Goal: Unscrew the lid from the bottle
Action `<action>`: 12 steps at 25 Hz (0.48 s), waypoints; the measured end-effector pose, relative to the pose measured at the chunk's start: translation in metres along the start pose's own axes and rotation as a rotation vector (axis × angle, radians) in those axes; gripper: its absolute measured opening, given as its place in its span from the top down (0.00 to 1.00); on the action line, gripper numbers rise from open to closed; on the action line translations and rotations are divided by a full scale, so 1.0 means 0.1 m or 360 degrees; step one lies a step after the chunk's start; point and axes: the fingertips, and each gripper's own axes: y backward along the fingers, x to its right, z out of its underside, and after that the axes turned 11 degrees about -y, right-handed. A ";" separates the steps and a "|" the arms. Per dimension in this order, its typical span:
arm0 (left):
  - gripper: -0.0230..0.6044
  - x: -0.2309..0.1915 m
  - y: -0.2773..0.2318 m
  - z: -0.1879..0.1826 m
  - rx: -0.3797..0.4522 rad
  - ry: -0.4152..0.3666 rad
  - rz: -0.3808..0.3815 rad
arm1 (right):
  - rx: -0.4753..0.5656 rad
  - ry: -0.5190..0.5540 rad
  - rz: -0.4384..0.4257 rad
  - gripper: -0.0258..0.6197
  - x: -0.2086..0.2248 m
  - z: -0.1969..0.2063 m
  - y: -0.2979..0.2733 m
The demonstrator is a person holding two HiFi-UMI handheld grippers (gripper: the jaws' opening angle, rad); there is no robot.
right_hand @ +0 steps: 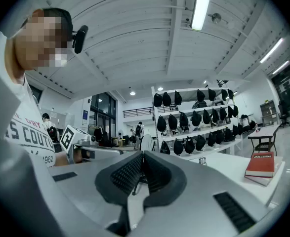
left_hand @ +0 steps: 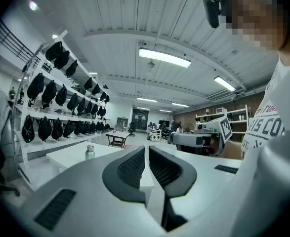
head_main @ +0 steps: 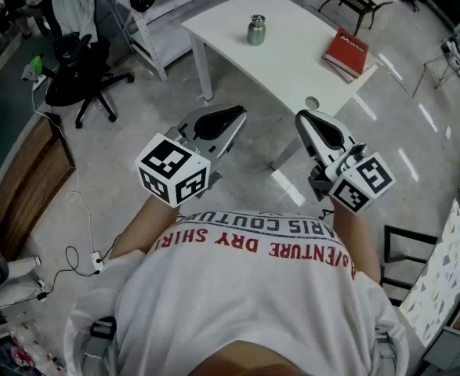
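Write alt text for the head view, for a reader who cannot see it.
Seen from above, a person holds the left gripper and the right gripper shut and empty over the floor, short of a white table. A small metal bottle, lid on, and a red book sit on it.

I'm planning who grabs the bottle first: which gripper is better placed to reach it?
Left, narrowly. In the head view the left gripper lies slightly nearer the bottle than the right gripper. Both are short of the table, jaws shut and empty.
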 end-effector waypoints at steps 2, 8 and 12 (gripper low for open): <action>0.89 0.04 0.03 0.03 -0.0014 -0.0003 0.0011 | 0.0004 -0.0007 0.0015 0.92 -0.02 0.02 0.04; 0.80 0.02 0.10 0.14 -0.0031 -0.0027 0.0010 | 0.0036 -0.0007 0.0102 0.83 0.02 0.05 0.06; 0.60 -0.08 0.08 0.23 -0.0049 -0.0017 -0.0009 | -0.0020 0.0019 0.0110 0.55 0.12 0.12 -0.03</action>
